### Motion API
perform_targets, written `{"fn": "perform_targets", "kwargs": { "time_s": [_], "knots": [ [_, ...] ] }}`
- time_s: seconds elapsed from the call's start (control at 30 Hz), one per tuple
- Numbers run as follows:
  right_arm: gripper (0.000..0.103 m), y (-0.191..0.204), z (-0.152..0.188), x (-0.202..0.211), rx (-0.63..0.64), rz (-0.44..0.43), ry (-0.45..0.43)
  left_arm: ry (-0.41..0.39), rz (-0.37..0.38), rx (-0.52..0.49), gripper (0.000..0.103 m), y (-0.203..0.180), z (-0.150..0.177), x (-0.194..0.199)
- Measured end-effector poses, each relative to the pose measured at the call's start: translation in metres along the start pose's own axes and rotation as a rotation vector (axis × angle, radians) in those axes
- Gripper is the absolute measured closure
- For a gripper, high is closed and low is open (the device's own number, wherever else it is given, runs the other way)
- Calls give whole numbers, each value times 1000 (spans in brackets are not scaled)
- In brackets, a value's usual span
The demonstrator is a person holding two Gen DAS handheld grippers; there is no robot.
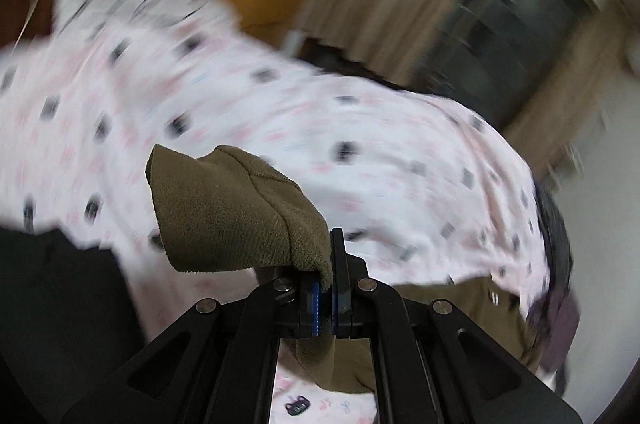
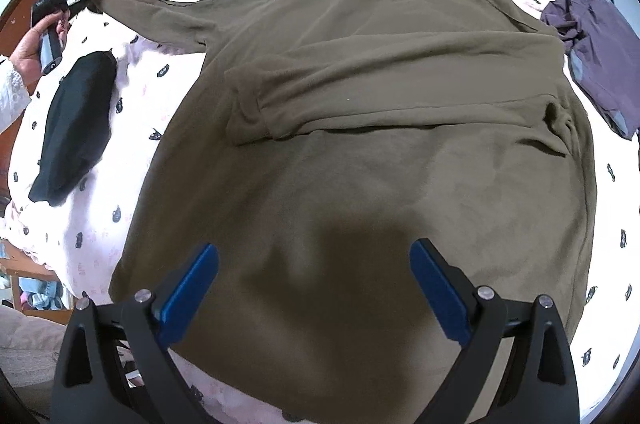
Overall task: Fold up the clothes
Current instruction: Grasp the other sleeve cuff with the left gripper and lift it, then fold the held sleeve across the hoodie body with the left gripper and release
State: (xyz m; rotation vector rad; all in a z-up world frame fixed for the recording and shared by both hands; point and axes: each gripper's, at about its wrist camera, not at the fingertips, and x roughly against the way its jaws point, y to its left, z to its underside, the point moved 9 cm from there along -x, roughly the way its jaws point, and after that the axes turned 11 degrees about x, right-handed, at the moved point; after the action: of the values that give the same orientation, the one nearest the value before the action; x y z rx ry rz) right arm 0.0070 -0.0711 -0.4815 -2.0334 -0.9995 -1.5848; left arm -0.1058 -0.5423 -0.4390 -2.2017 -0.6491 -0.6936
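Left gripper (image 1: 325, 288) is clamped on the olive sweater's (image 2: 360, 163) sleeve cuff (image 1: 224, 203); right gripper (image 2: 314, 288) is held apart, empty. Sleeve-folding is judged underway; carrying across the body is needed next.

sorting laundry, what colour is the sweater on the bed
Olive brown sweater, clearest in the right wrist view.

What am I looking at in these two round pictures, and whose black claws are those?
A person holds a hand-operated gripper in each hand, each with a fisheye camera looking along its fingers. In the left view, the left gripper is shut on the cuff of an olive sweatshirt. In the right view, the right gripper hangs open above that sweatshirt, which lies spread on a cat-print bedsheet with one sleeve folded across the chest. A black garment and a purple garment lie beside it.
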Motion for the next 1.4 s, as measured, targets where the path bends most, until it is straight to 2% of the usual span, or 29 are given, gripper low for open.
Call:
{"fn": "perform_targets", "kwargs": {
  "time_s": [0.1,0.2,0.4,0.5,0.6,0.73,0.8,0.87,0.97,1.07,1.13,1.23,1.33,1.4],
  "knots": [
    [5,-9,12,11,-22,-3,-14,10,53,-165,101,-71,17,4],
    [5,-20,26,22,-47,-3,-28,32,136,-273,101,-140,44,8],
    [5,-46,66,40,-97,-1,-32,79,246,-489,101,-270,121,8],
    [5,-62,88,54,-132,2,-36,150,236,-635,101,-323,187,-16],
    [5,-77,107,64,-156,8,-34,233,213,-778,101,-358,264,-49],
    [5,-99,126,75,-192,15,-34,332,156,-947,101,-382,369,-81],
    [5,-112,135,81,-212,16,-38,382,107,-1021,101,-381,417,-94],
    [5,-124,142,84,-223,20,-40,419,61,-1062,101,-370,448,-103],
    [5,-141,151,88,-242,23,-44,452,25,-1050,100,-358,471,-107],
    [5,-156,158,87,-267,19,-43,420,3,-1070,100,-355,478,-103],
    [5,-164,163,84,-281,18,-33,368,-24,-1146,97,-357,482,-98],
    [5,-168,165,78,-284,6,-18,257,-39,-1292,87,-368,493,-89],
    [5,-168,162,75,-257,0,-11,131,-43,-1461,68,-378,514,-71],
    [5,-169,159,73,-246,-3,-10,119,5,-1526,66,-382,535,-60]
  ]
}}
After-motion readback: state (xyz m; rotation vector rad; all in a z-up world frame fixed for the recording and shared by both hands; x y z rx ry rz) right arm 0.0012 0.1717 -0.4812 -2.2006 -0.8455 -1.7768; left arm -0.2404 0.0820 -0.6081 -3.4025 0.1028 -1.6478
